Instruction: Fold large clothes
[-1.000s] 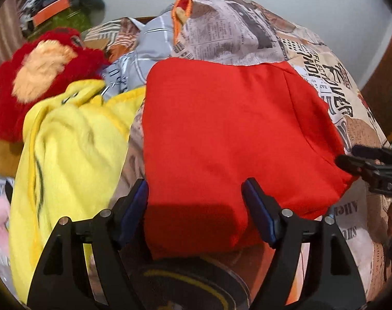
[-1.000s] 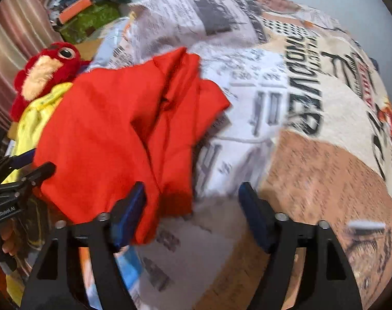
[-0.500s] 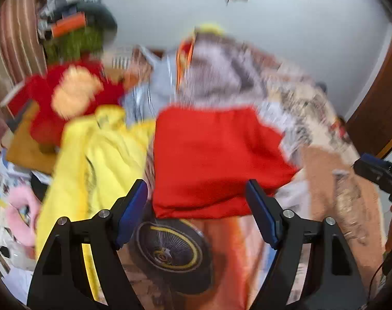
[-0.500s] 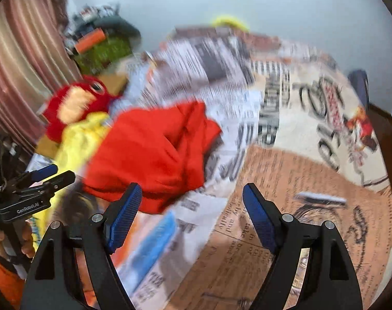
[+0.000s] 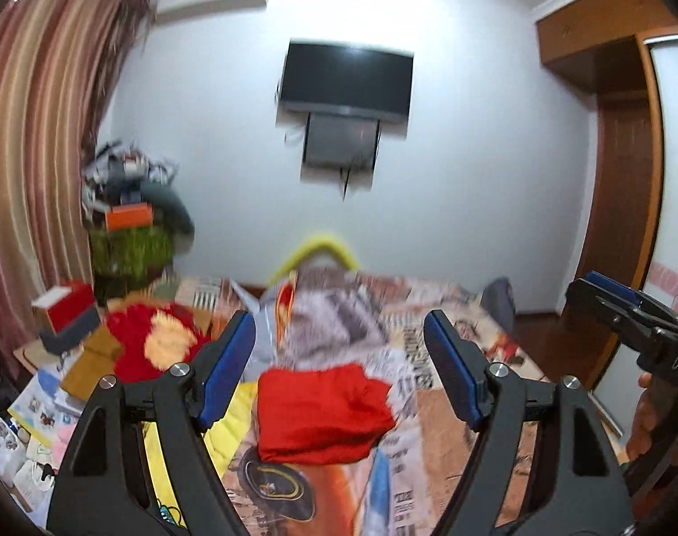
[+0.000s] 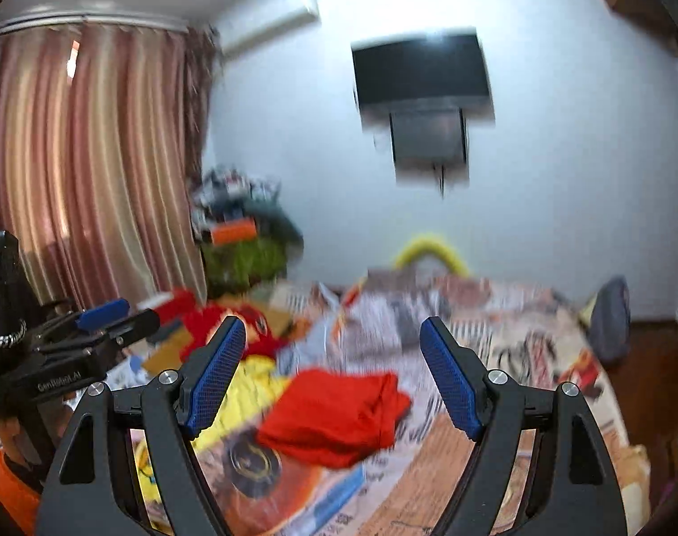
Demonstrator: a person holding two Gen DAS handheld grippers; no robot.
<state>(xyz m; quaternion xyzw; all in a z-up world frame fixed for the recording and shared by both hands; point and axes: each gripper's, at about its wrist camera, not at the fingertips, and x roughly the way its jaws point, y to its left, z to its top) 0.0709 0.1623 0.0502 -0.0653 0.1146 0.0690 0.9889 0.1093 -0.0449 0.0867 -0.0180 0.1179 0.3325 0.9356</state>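
Observation:
A folded red garment point(image 5: 321, 411) lies on the bed's newspaper-print cover point(image 5: 410, 357); it also shows in the right wrist view point(image 6: 339, 415). A yellow garment point(image 5: 222, 429) lies crumpled to its left and shows in the right wrist view point(image 6: 249, 384) too. My left gripper point(image 5: 339, 348) is open and empty, raised well back from the red garment. My right gripper point(image 6: 332, 353) is open and empty, also raised and pulled back. Each gripper appears at the edge of the other's view.
A red plush toy point(image 5: 160, 348) and boxes point(image 5: 66, 312) lie at the bed's left. A cluttered pile point(image 5: 133, 223) stands by striped curtains point(image 5: 30, 156). A TV point(image 5: 347, 80) hangs on the far wall. A wooden wardrobe point(image 5: 625, 205) stands at right.
Both grippers have lifted up and pulled back from the red garment, tilting toward the far wall. The red garment stays folded on the bed.

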